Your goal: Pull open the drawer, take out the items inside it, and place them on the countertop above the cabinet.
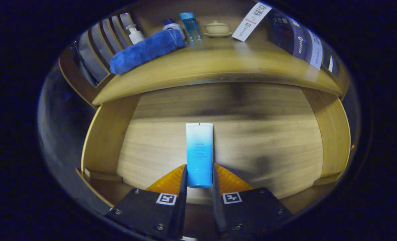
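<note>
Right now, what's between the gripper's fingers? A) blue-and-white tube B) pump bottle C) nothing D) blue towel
A: the tube stands between the fingers of the gripper, both pressed against its lower sides over the open drawer; the towel and pump bottle sit beyond on the countertop.

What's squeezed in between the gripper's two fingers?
A blue-and-white tube, seen in the gripper view. The gripper pinches its lower end with both fingers, over the open drawer.
</note>
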A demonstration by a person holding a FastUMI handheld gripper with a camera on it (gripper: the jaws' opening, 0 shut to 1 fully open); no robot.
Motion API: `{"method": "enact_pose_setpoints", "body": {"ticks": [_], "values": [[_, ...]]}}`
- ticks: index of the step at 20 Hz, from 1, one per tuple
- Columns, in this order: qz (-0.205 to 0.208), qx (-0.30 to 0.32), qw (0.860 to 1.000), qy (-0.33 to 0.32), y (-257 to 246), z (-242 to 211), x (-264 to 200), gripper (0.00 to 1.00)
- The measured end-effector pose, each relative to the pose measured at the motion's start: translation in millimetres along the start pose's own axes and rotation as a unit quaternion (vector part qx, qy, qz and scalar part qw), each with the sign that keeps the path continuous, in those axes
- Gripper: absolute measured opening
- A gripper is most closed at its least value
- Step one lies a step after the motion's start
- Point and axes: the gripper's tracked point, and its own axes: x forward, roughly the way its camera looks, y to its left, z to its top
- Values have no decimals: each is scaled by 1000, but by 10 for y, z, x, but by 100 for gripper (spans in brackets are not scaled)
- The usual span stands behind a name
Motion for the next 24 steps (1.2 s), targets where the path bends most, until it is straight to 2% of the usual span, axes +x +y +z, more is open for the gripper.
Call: {"method": "enact_pose_setpoints", "body": {"ticks": [3,6,11,14,17,20,24], "values": [[42,1,998,-53,241,74,-246,35],[77,7,989,-128,385,211,-507,36],[77,-4,969,-234,373,469,-880,35],[63,-7,953,-297,304,706,-1065,35],[20,-20,939,-342,117,1042,-1078,35],[-24,-23,939,-341,9,1357,-853,35],[-74,12,945,-318,-210,1694,-542,35]]}}
